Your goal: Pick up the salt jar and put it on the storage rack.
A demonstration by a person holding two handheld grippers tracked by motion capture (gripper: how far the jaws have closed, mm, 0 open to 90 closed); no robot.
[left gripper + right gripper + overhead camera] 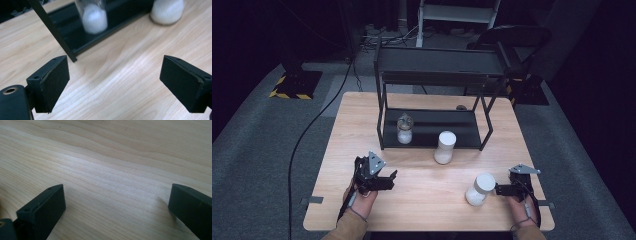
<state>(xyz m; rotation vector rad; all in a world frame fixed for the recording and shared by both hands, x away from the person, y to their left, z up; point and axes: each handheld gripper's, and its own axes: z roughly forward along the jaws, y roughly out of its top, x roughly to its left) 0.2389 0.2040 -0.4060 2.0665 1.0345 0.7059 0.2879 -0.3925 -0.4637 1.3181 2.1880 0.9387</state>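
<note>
- The white bottle [479, 189] stands in front of the rack [432, 122], well apart from it and off its right end. It looks like light, stiff plastic with a smooth, perhaps slippery skin. The narrower waist under its wide cap seems the safest hold.
- The right claw [498, 190] sits just beside this bottle, released, with bare wood between its jaws.
- The left claw [115, 82] is released too, in front of the rack's left leg.
- A second white bottle [445, 147] stands just before the rack; a glass jar [404, 129], fragile, is on its lower shelf.
- Both are cut off in the left gripper view; their contents can't be made out.
</note>
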